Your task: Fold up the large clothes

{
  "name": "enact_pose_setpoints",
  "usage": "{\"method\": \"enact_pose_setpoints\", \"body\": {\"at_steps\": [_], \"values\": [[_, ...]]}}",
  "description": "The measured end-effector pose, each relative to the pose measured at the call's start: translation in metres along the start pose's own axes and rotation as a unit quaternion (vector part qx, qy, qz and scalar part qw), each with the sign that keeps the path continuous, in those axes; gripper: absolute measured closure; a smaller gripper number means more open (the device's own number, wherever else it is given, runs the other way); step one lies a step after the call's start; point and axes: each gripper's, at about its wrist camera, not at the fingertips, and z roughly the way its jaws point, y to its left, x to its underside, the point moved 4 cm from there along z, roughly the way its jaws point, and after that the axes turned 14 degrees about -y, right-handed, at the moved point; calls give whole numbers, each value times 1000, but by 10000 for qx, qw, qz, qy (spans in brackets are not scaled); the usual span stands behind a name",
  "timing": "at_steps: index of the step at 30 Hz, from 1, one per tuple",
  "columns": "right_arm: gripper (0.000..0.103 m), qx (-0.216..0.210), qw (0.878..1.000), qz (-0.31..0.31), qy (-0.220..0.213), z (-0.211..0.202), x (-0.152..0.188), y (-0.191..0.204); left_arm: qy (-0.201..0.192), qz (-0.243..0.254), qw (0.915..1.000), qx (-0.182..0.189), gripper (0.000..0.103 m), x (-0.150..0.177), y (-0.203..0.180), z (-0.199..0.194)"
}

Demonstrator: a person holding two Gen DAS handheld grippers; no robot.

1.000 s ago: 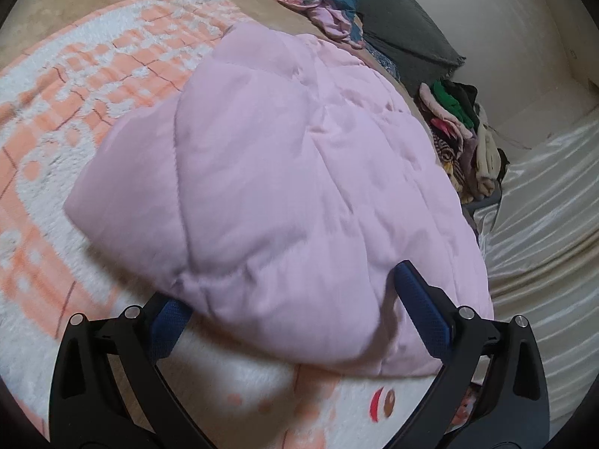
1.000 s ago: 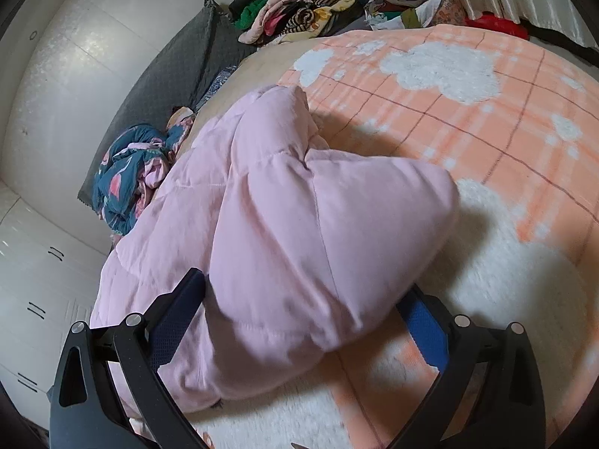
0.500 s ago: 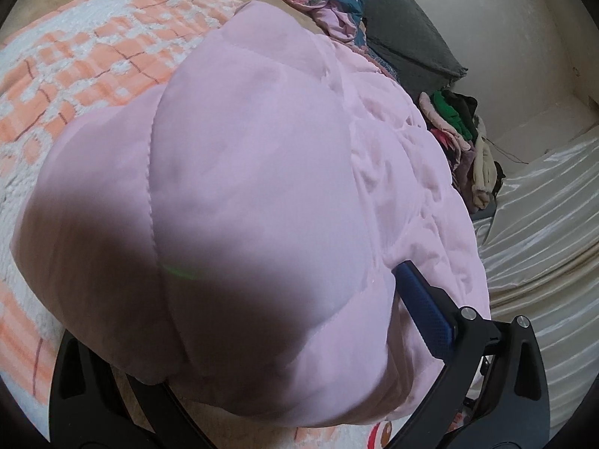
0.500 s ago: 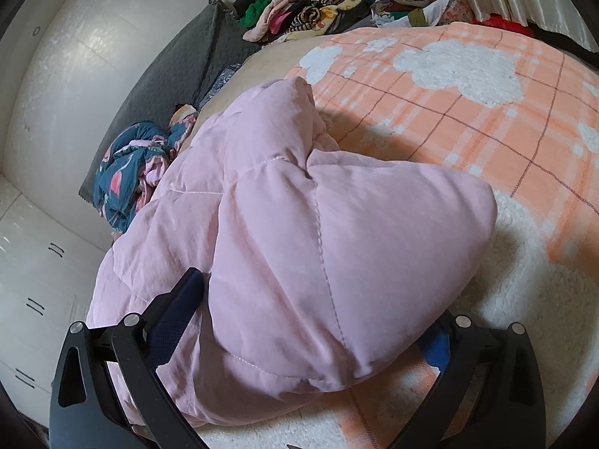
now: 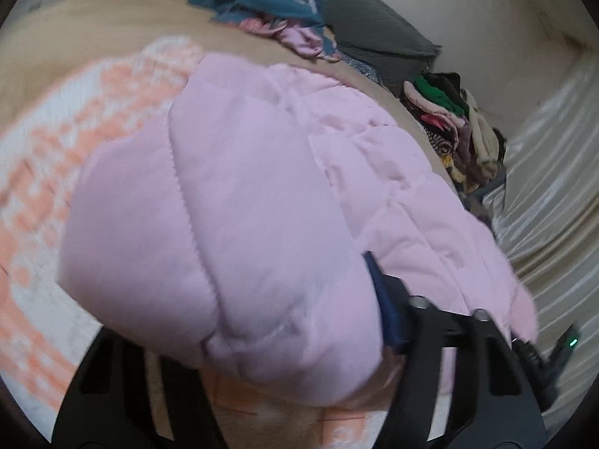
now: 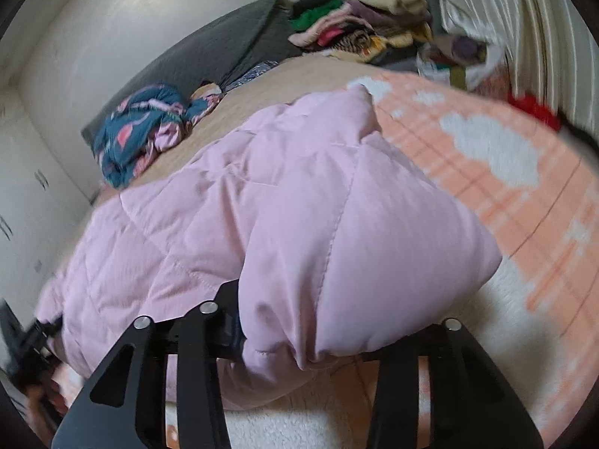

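Note:
A large pink quilted padded garment (image 5: 262, 172) lies on a bed over an orange-and-white checked fleece blanket (image 5: 67, 142). My left gripper (image 5: 258, 284) has a puffy corner of it between its jaws, which are closing. The blue pad (image 5: 387, 307) presses into the fabric, and the other finger is hidden beneath it. My right gripper (image 6: 337, 303) is closing on the opposite corner of the pink garment (image 6: 337, 217). The fabric bulges over both of its fingers (image 6: 228, 299), and that corner is raised off the blanket (image 6: 524, 194).
A teal floral garment (image 6: 142, 131) and a grey pillow (image 6: 224, 45) lie at the bed's head. A pile of mixed clothes (image 5: 449, 123) sits at the far corner beside a shiny pale curtain (image 5: 554, 187). White cupboard doors (image 6: 22, 205) stand at the right wrist view's left edge.
Both grippers went from wide open around the pink garment's corners to narrowed onto them. Each corner has risen off the blanket, and both views have tilted and blurred.

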Motion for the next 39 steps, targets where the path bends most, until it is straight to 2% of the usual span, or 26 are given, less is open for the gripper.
{"method": "enact_pose_setpoints", "body": {"at_steps": [1, 4, 15, 25, 39], "values": [[66, 53, 9998, -197, -32, -3, 0, 6, -15, 116, 9999, -14, 60, -3, -4, -1], [69, 108, 9980, -607, -122, -11, -1, 17, -139, 433, 9989, -74, 66, -10, -13, -11], [73, 43, 9855, -1628, -482, -52, -7, 47, -485, 1143, 9922, -50, 69, -17, -42, -48], [73, -58, 9782, -1974, -636, -94, -6, 55, -624, 1684, 9837, 15, 70, -4, -55, -86], [73, -1, 9762, -2080, -615, -143, 16, 52, -536, 1885, 9806, 98, 70, 18, -53, -126]]}}
